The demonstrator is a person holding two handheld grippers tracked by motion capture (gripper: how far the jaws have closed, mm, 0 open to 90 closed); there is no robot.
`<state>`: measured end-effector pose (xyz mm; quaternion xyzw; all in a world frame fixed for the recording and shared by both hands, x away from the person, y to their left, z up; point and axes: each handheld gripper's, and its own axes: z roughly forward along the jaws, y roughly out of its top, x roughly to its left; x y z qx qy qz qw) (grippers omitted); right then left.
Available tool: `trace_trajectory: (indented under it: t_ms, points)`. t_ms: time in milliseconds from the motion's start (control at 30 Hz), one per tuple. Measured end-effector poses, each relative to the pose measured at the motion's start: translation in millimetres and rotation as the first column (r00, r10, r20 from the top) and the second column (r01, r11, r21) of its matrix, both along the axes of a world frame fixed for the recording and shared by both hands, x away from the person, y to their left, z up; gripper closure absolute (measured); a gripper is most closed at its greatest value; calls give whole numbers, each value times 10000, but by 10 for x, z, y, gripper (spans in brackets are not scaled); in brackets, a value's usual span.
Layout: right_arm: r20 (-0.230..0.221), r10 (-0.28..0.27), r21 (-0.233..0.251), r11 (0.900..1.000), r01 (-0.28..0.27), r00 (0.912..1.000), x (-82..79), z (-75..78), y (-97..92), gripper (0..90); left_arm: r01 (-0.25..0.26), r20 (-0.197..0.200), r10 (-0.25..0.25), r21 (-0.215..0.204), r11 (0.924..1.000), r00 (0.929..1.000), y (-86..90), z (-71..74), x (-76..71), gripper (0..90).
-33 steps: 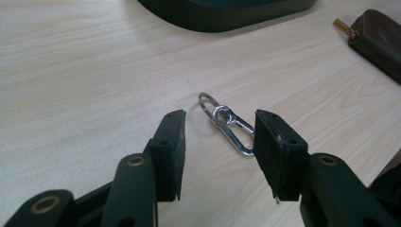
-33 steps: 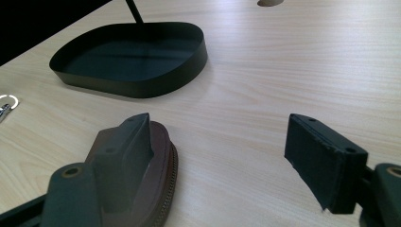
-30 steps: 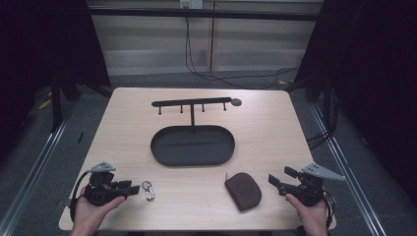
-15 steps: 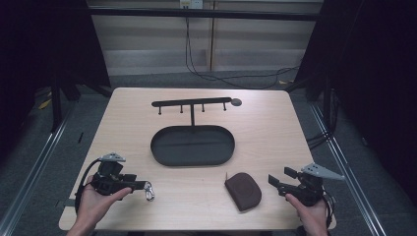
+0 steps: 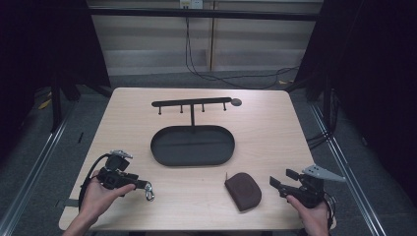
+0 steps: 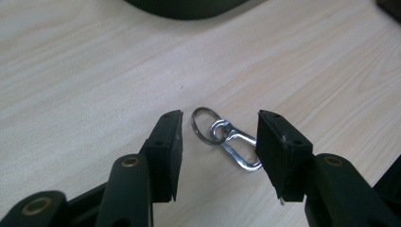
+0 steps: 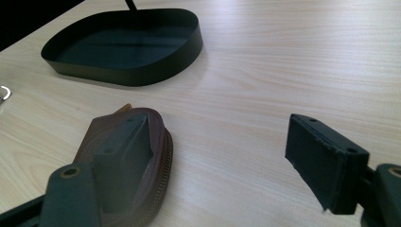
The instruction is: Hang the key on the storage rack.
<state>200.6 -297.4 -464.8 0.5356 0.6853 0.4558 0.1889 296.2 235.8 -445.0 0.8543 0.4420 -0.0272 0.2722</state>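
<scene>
A silver key ring with a snap clip [image 6: 227, 139] lies flat on the wooden table [image 5: 275, 128] near its front left. My left gripper [image 6: 220, 118] is open, one jaw on each side of the clip, not pressing on it; in the high view this left gripper [image 5: 141, 185] points right at the clip [image 5: 148, 191]. A brown zipped pouch [image 5: 242, 191] lies at the front middle. My right gripper [image 5: 281, 178] is open just right of it. In the right gripper view its left jaw stands over the pouch [image 7: 159, 142], the other over bare wood.
A black oval tray [image 5: 192, 146] sits mid-table, with a thin black rack of short pegs [image 5: 192, 104] rising behind it. The tray's wall [image 7: 142, 71] is beyond the pouch in the right gripper view. Bare wood lies between pouch and tray.
My left gripper has slid right and a little forward until its open jaws straddle the key clip. The right gripper, pouch and tray have stayed put.
</scene>
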Motion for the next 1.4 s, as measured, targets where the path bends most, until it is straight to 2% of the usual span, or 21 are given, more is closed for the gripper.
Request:
trace_trajectory:
  t_ms: [67,100,133,167,300,367,433,533,600,700,867,933,967,1000,1033,1067,1200,1267,1333,1367,1400]
  points:
    - [-14,1,-35,10000,-1,10000,-3,-2,-2,229,40,-274,-37,107,9999,9996,-7,-19,33,549]
    - [-48,6,-75,10000,-6,10000,-3,-4,3,230,340,-564,-322,299,9990,9979,-9,-35,78,566]
    - [-68,11,-98,10000,-12,10000,-3,-5,4,230,340,-564,-322,299,9990,9979,-9,-35,78,573]
    - [-85,25,-121,9999,-26,10000,-3,-5,7,230,224,-603,-195,487,9986,9980,-43,-34,98,589]
    - [-83,95,-194,9998,-97,9999,-1,-9,11,230,388,-779,-336,668,9970,9964,-83,-38,159,596]
    - [-111,90,-214,9997,-93,9999,2,-13,13,230,325,-869,-271,624,9975,9959,-97,-57,172,596]
    - [-132,118,-254,9996,-121,9998,2,-15,16,230,475,-1080,-380,872,9951,9934,-119,-115,229,606]
    - [-186,139,-311,9994,-145,9997,0,-14,22,229,501,-1261,-399,788,9956,9912,-138,-141,252,617]
    - [-189,193,-354,9992,-200,9996,4,-20,24,230,681,-1529,-535,918,9934,9868,-155,-168,274,629]
    - [-223,178,-366,9992,-186,9996,4,-20,26,230,694,-1618,-524,1012,9924,9854,-164,-181,283,650]
    - [-257,199,-439,9988,-210,9995,11,-25,33,229,933,-2010,-727,949,9911,9769,-183,-195,305,706]
    - [-257,211,-444,9988,-222,9994,13,-25,34,230,1039,-2044,-809,1044,9891,9755,-207,-191,313,731]
    - [-268,208,-464,9987,-220,9994,12,-26,36,230,1088,-1938,-865,1074,9882,9772,-222,-179,315,731]
    - [-274,221,-484,9986,-234,9994,11,-26,37,229,1158,-1917,-941,1057,9876,9769,-238,-161,318,764]
    - [-293,227,-500,9985,-242,9993,8,-25,39,229,1258,-1930,-1030,1100,9859,9758,-259,-148,319,805]
    - [-293,227,-500,9985,-242,9993,8,-25,39,229,1339,-1993,-1115,1024,9857,9736,-279,-135,321,805]
    - [-304,270,-521,9982,-285,9992,9,-27,42,229,1907,-2069,-1622,1262,9735,9648,-375,-123,328,879]
    - [-311,268,-524,9982,-284,9992,10,-27,43,229,1893,-2015,-1600,1355,9725,9663,-395,-118,327,889]
    - [-332,263,-529,9982,-281,9991,13,-29,46,229,2221,-2152,-1862,1568,9623,9586,-446,-107,335,892]
    - [-338,257,-518,9983,-275,9991,13,-29,46,230,2306,-2150,-1923,1701,9581,9575,-463,-100,335,892]
    - [-338,257,-518,9983,-275,9991,13,-29,46,230,2306,-2150,-1923,1701,9581,9575,-463,-100,335,892]
